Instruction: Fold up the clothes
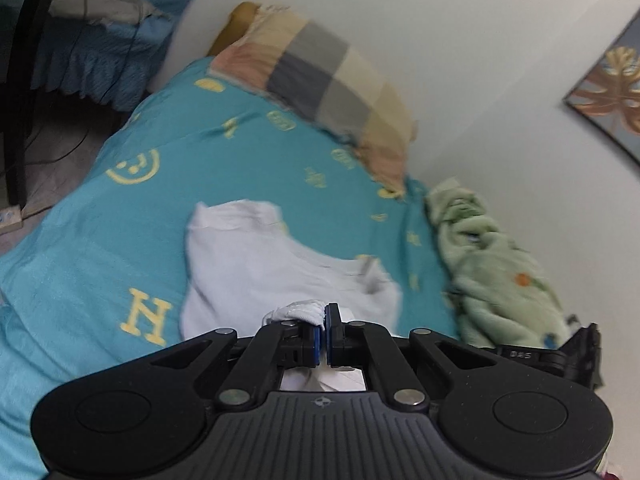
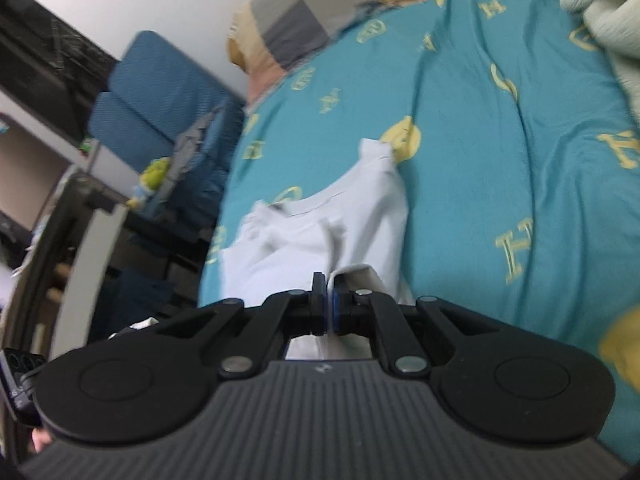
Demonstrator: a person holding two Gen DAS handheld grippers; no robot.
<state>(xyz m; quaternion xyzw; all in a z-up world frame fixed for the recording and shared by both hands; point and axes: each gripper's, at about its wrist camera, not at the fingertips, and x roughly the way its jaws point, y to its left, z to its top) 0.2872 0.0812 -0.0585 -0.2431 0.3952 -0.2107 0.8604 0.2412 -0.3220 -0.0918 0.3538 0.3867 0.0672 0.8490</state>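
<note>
A white T-shirt (image 1: 256, 264) lies on a teal bed sheet (image 1: 120, 240) printed with yellow letters and smiley faces. My left gripper (image 1: 325, 314) is shut on a bunched edge of the shirt and holds it raised at the near end. In the right wrist view the same white T-shirt (image 2: 320, 236) stretches away from me, neckline toward the far side. My right gripper (image 2: 328, 284) is shut on another part of the shirt's near edge. The fabric hangs between the fingers and below them. The far sleeve rests on the sheet.
A checked pillow (image 1: 320, 68) lies at the head of the bed against the white wall (image 1: 480, 60). A crumpled green blanket (image 1: 492, 272) lies along the wall side. A blue chair (image 2: 160, 92) and dark shelving stand beside the bed.
</note>
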